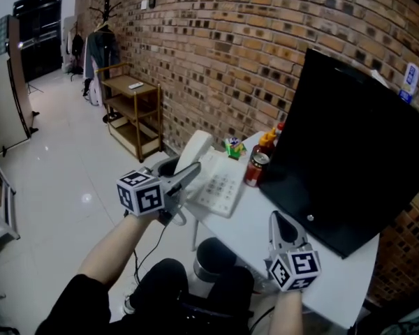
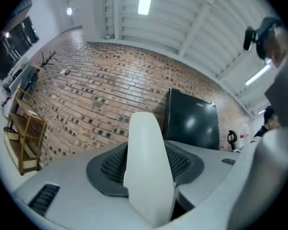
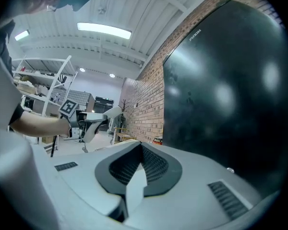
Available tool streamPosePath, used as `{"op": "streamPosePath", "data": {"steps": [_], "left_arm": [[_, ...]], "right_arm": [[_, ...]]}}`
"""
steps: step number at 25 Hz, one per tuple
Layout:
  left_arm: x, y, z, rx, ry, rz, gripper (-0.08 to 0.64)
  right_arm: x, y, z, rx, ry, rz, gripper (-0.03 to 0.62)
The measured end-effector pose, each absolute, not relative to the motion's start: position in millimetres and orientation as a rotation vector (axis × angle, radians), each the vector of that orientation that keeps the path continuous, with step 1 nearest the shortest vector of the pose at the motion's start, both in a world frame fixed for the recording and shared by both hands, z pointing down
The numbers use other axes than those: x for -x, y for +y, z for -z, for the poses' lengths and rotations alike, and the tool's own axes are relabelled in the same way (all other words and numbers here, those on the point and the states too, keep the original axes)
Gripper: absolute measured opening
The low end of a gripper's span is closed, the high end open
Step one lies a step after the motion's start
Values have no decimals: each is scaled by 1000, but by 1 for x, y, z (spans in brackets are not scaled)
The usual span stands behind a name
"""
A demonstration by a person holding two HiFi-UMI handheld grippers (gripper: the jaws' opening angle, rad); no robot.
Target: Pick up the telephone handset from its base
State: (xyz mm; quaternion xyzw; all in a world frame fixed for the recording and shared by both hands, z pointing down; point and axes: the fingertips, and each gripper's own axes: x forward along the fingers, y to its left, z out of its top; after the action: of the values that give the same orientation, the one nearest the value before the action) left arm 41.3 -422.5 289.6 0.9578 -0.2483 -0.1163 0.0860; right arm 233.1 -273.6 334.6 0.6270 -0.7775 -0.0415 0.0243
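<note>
Handset gripped in left tool, forearm stretched toward telephone base.

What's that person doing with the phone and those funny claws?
A person holds a gripper in each hand. The left gripper is clamped on the white handset and holds it up in the air, off the phone base on the table. The right gripper is shut and empty, over the table in front of the black screen.
</note>
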Motion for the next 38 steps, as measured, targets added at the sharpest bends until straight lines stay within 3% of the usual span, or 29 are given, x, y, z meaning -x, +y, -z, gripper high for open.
{"op": "streamPosePath", "data": {"steps": [14,38], "left_arm": [[39,-334,-258,-2885,-402,784,224],[90,-319,-219,-2788,-167,1137,224]], "right_arm": [[-228,-252,-315,-1989,-2454,333,6],[-235,-247,-326,-1935,-2622,157,6]]}}
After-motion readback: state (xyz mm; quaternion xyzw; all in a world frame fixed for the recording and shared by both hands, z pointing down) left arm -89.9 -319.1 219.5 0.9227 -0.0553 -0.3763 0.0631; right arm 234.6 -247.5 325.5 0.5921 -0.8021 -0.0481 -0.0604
